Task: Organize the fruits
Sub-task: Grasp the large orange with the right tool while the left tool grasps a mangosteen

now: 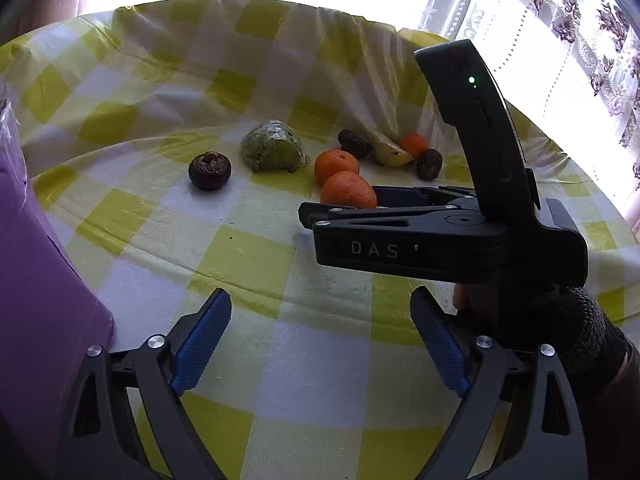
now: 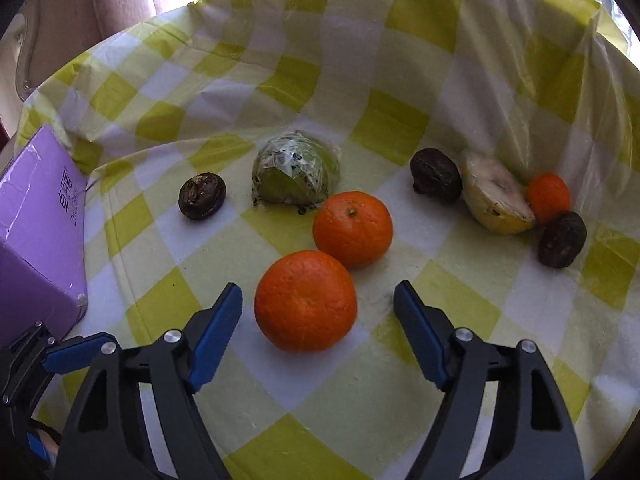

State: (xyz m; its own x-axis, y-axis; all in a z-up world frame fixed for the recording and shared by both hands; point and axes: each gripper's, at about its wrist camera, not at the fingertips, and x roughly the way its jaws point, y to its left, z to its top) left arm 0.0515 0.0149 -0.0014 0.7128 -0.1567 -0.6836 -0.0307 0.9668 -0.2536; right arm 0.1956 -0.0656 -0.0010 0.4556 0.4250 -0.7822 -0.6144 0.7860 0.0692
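Now the nearest round orange mandarin (image 2: 305, 301) sits at twelve o'clock, between the right gripper's (image 2: 318, 312) released fingers; the left gripper (image 1: 321, 322) is spread, empty.

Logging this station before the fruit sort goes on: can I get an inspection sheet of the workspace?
Surface: yellow-and-white checked tablecloth under clear plastic, creased and rising at the back.
Job's things: near orange between the right fingers, untouched; second orange behind it; small orange; three dark wrinkled fruits; wrapped green fruit half; cut yellow fruit.
Clutter: purple box at the left edge.
Grippers: left hand-held gripper open, over bare cloth; right hand-held gripper open, astride the near orange.
Cables: nothing seen.
Surroundings: bright window with patterned lace curtain.
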